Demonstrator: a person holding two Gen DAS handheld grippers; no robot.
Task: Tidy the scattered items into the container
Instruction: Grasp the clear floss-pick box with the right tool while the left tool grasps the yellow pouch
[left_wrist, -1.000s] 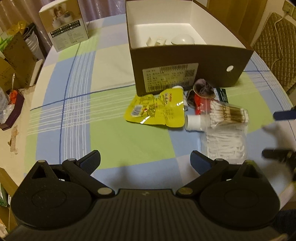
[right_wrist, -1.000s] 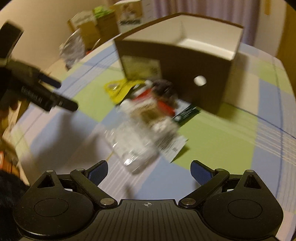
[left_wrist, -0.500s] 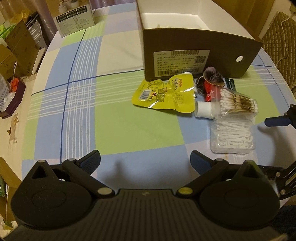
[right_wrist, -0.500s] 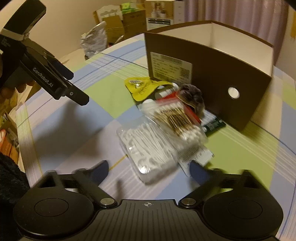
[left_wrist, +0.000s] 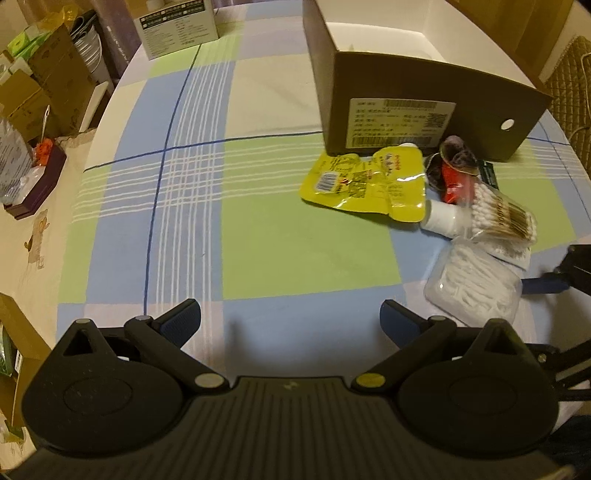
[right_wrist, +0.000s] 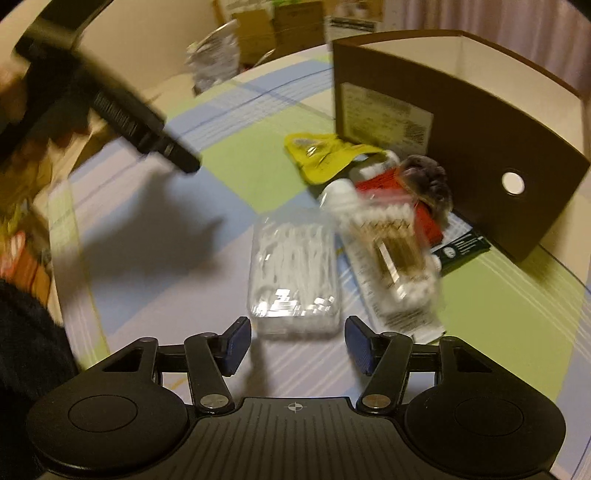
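A brown cardboard box (left_wrist: 424, 110) (right_wrist: 480, 147) with a white inside stands on the checked tablecloth. In front of it lie a yellow pouch (left_wrist: 369, 181) (right_wrist: 325, 155), a red pack (left_wrist: 454, 181), a dark purple bundle (right_wrist: 428, 181), a pack of cotton swabs (left_wrist: 498, 214) (right_wrist: 391, 243) and a clear case of white picks (left_wrist: 476, 291) (right_wrist: 295, 273). My right gripper (right_wrist: 298, 332) is closing. The case's near end sits between its tips, and the pads are not seen pressing on it. My left gripper (left_wrist: 291, 317) hangs open over bare cloth, left of the pile.
A white product carton (left_wrist: 177, 22) stands at the table's far edge. Cardboard boxes and bags (left_wrist: 37, 92) crowd the floor beyond the round left edge. A padded chair (left_wrist: 569, 74) stands at the right. A white bottle (left_wrist: 443, 221) lies under the swabs.
The right gripper's jaws have narrowed, and it has come down and rolled so that the clear case now lies at its tips. The left gripper has drifted a little lower.
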